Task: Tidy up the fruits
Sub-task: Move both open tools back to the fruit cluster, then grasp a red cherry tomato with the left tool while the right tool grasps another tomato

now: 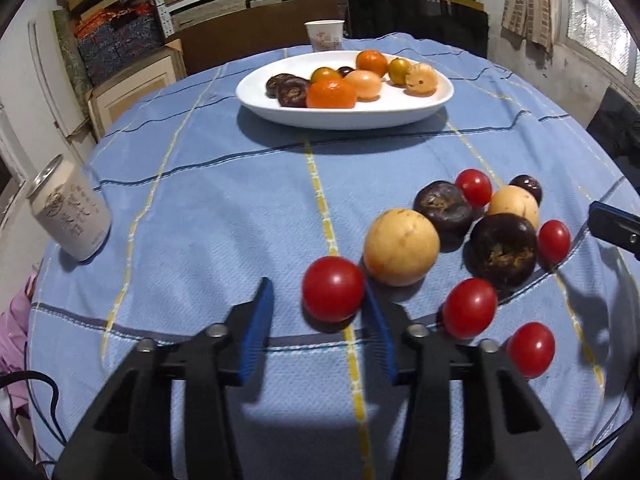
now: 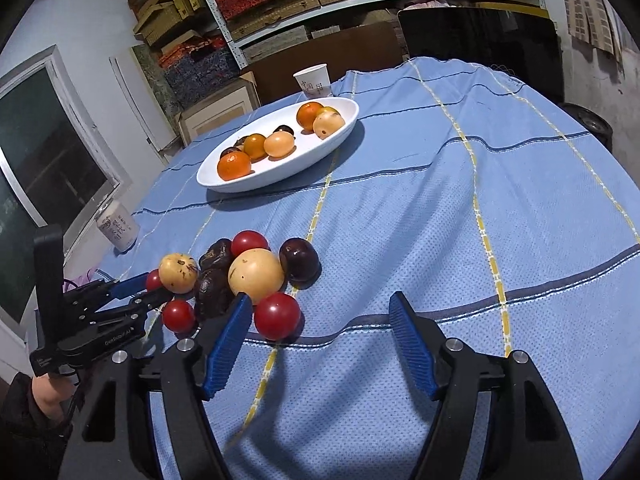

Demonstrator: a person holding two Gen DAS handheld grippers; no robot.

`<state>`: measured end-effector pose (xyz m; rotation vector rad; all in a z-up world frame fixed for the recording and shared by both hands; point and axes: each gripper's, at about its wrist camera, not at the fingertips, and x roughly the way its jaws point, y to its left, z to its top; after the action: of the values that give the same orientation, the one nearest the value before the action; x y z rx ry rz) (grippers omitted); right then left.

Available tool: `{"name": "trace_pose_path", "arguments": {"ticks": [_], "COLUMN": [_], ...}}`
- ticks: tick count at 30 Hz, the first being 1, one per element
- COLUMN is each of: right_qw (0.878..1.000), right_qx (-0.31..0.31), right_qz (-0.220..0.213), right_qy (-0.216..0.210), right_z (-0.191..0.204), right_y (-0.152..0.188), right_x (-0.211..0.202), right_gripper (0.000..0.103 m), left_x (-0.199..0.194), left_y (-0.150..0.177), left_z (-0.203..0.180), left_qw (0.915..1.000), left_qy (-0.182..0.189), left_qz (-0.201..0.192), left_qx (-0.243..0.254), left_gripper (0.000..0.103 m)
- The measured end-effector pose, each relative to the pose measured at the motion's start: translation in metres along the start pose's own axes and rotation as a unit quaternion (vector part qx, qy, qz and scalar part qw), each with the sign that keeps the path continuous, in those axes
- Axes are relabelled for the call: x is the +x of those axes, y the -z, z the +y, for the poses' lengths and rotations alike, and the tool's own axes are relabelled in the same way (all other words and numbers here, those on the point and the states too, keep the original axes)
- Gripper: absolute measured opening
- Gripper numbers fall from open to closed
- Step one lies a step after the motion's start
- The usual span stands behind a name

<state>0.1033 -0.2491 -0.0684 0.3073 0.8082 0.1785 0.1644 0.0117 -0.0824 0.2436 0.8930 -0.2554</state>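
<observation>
At the cloth-covered table, my left gripper stands with its blue fingers spread wide around a cherry tomato, the right pad touching or just beside the fruit's skin and the left pad well clear of it, so nothing is clamped yet; I judge the jaws are set this way to straddle the nearest, loosest piece of the heap before closing. Seen from the left wrist, the unsorted pile lies from about one to three o'clock of that tomato: a pale yellow fruit just behind it, two dark wrinkled fruits beyond, and more red tomatoes scattered at the near edge. The white oval plate waits at twelve o'clock, far across the cloth, already carrying oranges, pale fruits and dark ones, which suggests it is where the fruit is being gathered. A paper cup stands behind the plate and a drink can at nine o'clock, both out of the working lane. My right gripper hangs open and empty low over the cloth, its left finger just beside another tomato at the heap's edge, probably waiting its turn. The round fruit could roll if nudged.
</observation>
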Motion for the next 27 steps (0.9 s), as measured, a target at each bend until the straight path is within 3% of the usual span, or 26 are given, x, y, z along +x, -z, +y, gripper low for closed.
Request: {"name": "trace_pose_path", "arguments": {"ticks": [2, 8, 13, 15, 18, 25, 27], "right_qw": [1.000, 1.000, 0.998, 0.995, 0.989, 0.985, 0.984], "right_qx": [-0.003, -0.005, -0.058, -0.084, -0.119, -0.141, -0.140], "right_qz": [0.001, 0.005, 0.018, 0.032, 0.055, 0.060, 0.078], "right_qy": [-0.002, 0.000, 0.027, 0.046, 0.060, 0.083, 0.081], "right_z": [0.001, 0.001, 0.024, 0.033, 0.047, 0.057, 0.057], "right_y": [0.000, -0.001, 0.001, 0.002, 0.005, 0.002, 0.001], "right_x": [0.000, 0.002, 0.006, 0.013, 0.022, 0.035, 0.043], "right_gripper": [0.072, 0.072, 0.072, 0.068, 0.049, 0.047, 0.036], "left_x": [-0.002, -0.018, -0.025, -0.024, -0.026, -0.026, -0.026], "left_y": [0.001, 0.004, 0.005, 0.005, 0.005, 0.007, 0.007], "left_z": [-0.003, 0.009, 0.017, 0.015, 0.011, 0.011, 0.011], "left_qw": [1.0000, 0.9987, 0.9970, 0.9974, 0.9975, 0.9975, 0.9975], "left_qy": [0.005, 0.020, 0.033, 0.033, 0.033, 0.038, 0.039], "left_qz": [-0.005, -0.037, -0.051, -0.050, -0.053, -0.051, -0.051], "left_qx": [0.005, -0.028, -0.047, -0.042, -0.033, -0.030, -0.029], "left_gripper": [0.029, 0.029, 0.029, 0.029, 0.029, 0.029, 0.029]}}
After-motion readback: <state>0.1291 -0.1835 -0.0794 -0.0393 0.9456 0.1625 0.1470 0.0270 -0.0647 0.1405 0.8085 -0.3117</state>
